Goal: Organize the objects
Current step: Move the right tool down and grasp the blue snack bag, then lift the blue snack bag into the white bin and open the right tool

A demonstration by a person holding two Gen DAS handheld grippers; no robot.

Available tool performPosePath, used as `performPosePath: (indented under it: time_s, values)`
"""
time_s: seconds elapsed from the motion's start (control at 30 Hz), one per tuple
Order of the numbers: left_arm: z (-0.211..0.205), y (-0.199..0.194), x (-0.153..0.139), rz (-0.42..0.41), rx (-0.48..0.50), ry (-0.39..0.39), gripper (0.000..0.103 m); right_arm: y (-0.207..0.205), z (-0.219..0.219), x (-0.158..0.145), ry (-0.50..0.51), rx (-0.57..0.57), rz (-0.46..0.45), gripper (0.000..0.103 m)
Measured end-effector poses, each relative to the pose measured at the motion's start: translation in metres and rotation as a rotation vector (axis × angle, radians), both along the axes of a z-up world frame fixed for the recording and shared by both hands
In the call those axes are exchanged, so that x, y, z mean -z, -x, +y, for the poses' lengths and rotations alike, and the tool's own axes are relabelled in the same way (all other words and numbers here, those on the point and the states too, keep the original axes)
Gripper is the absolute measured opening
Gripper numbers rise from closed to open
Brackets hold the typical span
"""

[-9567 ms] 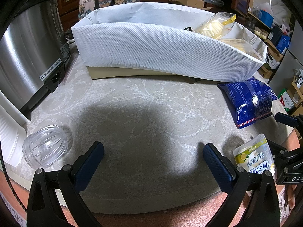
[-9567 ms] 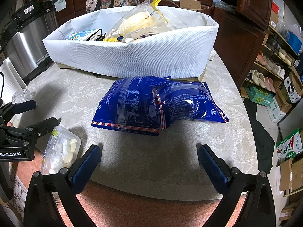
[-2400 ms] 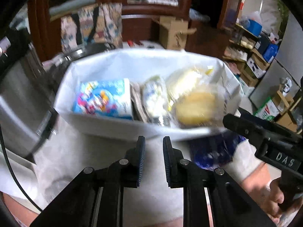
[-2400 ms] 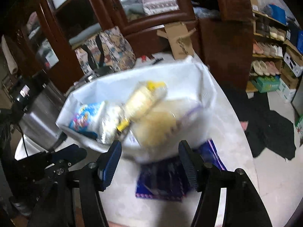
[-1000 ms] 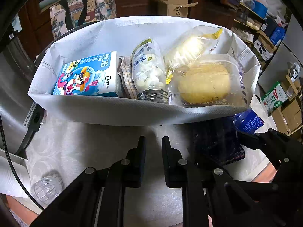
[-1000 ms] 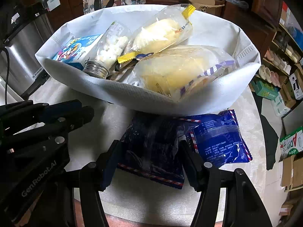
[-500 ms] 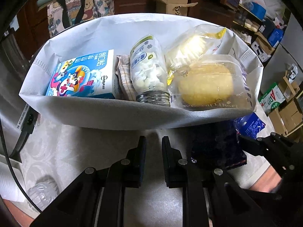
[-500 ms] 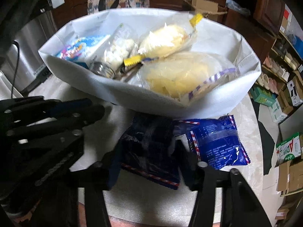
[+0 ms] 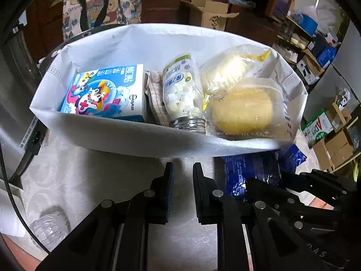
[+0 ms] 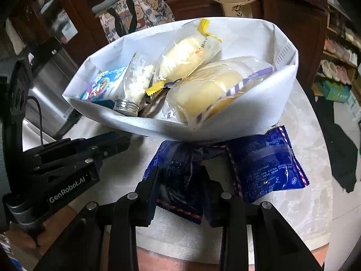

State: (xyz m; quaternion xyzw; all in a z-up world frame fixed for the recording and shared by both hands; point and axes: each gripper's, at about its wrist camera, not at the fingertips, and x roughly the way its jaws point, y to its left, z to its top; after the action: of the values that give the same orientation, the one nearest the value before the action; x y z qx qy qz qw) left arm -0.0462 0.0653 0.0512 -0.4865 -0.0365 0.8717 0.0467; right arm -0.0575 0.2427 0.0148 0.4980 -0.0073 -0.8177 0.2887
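One blue snack bag [image 10: 259,164] left on tabletop [image 10: 313,205], lying just in front of white fabric bin [image 10: 259,103], far edge tucked under bin's near wall. Right gripper [image 10: 180,180] clamped on left half of bag; jaws closed as far as foil allows, film visibly puckered between pads. Left gripper [image 9: 182,180] hovering over bare tabletop beside bin, jaws nearly closed on nothing.

Bin contents, left to right: cartoon-printed carton [image 9: 106,94], checked cloth [image 9: 155,97], clear jar of white pieces [image 9: 182,94] lying with metal neck toward near wall, two wrapped buns [image 9: 241,110] filling right end.

Step in hand, as judged: lift bag, carry over near wall, set inside.

Notes for doing it well:
- Raise gently at first; free right half likely to droop and drag on bin wall.
- Clear soft near wall fully before moving forward, otherwise risk of folding wall inward.
- Aim for top of buns or gap above jar; little floor space left.
- Keep grip light-handed: puffed bag, crushable contents.
- Keep left gripper clear of path, or use to steady bin rim.
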Motion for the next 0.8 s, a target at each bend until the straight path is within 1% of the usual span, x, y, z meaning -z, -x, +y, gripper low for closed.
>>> performPosePath:
  time_s: [0.07,0.1,0.17,0.3,0.47,0.53,0.57,0.6,0.63,0.67,0.7,0.73,0.8]
  values:
    - [-0.007,0.003,-0.002,0.002,0.008,0.0,0.017,-0.004,0.001,-0.004,0.016,-0.009,0.004,0.032]
    - [-0.002,0.008,-0.001,0.005,0.014,-0.001,0.017,-0.007,-0.001,-0.005,0.027,-0.017,0.011,0.032]
    - [-0.001,0.002,-0.007,0.022,0.022,-0.006,0.017,-0.011,-0.006,-0.008,0.055,-0.036,0.025,0.032]
    - [0.0,-0.009,-0.022,0.097,0.039,-0.005,0.017,-0.021,-0.01,-0.022,0.14,-0.071,0.078,0.032]
    - [-0.004,-0.022,-0.039,0.198,0.078,-0.038,0.017,-0.026,-0.004,-0.041,0.245,-0.079,0.15,0.032]
    - [-0.002,-0.024,-0.049,0.261,0.098,-0.061,0.019,-0.028,0.005,-0.048,0.276,-0.072,0.172,0.032]
    - [0.001,-0.027,-0.053,0.297,0.113,-0.074,0.025,-0.029,0.008,-0.051,0.292,-0.064,0.186,0.032]
    - [0.002,-0.032,-0.058,0.34,0.127,-0.089,0.035,-0.029,0.012,-0.055,0.306,-0.054,0.203,0.032]
    - [-0.002,-0.036,-0.064,0.382,0.132,-0.092,0.039,-0.03,0.019,-0.059,0.314,-0.051,0.216,0.032]
    - [-0.002,-0.041,-0.07,0.429,0.123,-0.073,0.04,-0.031,0.021,-0.063,0.322,-0.048,0.229,0.032]
    - [0.002,-0.049,-0.076,0.489,0.107,-0.031,0.042,-0.031,0.024,-0.067,0.325,-0.039,0.237,0.032]
    - [0.005,-0.054,-0.08,0.537,0.101,0.012,0.046,-0.03,0.026,-0.071,0.32,-0.024,0.243,0.032]
    - [0.011,-0.056,-0.083,0.599,0.103,0.064,0.071,-0.024,0.03,-0.081,0.288,0.016,0.258,0.032]
